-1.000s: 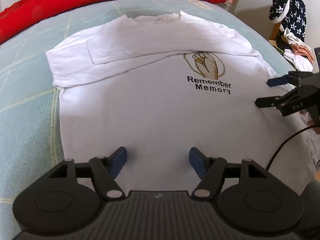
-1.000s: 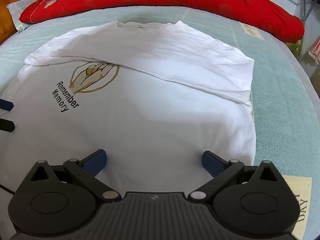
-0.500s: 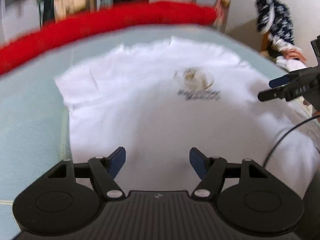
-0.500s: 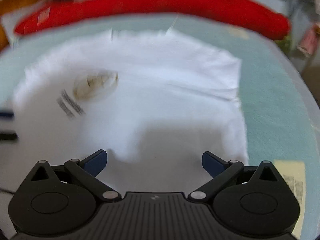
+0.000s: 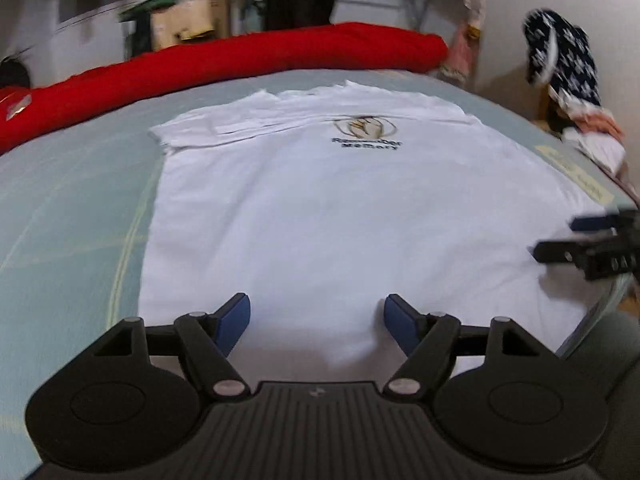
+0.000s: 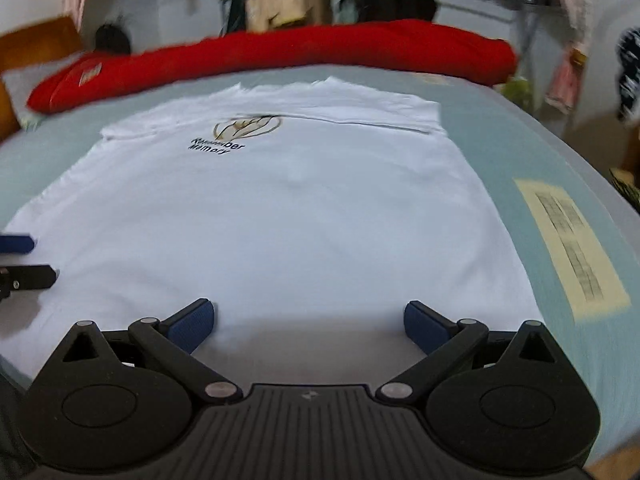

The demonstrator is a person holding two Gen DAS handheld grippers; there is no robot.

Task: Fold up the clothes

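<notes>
While the white T-shirt (image 5: 340,216) lies flat on the bed (image 5: 72,208) — sleeves folded in — the left gripper (image 5: 316,318) and right gripper (image 6: 310,320) hover over its hem, jaws open and empty.

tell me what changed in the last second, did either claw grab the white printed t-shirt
No grab. Both claws drew back and tilted up: the room behind the long red bolster now shows. The left claw and right claw are open over the hem end of the white printed t-shirt. The shirt lies flat as before, sleeves folded in.
</notes>
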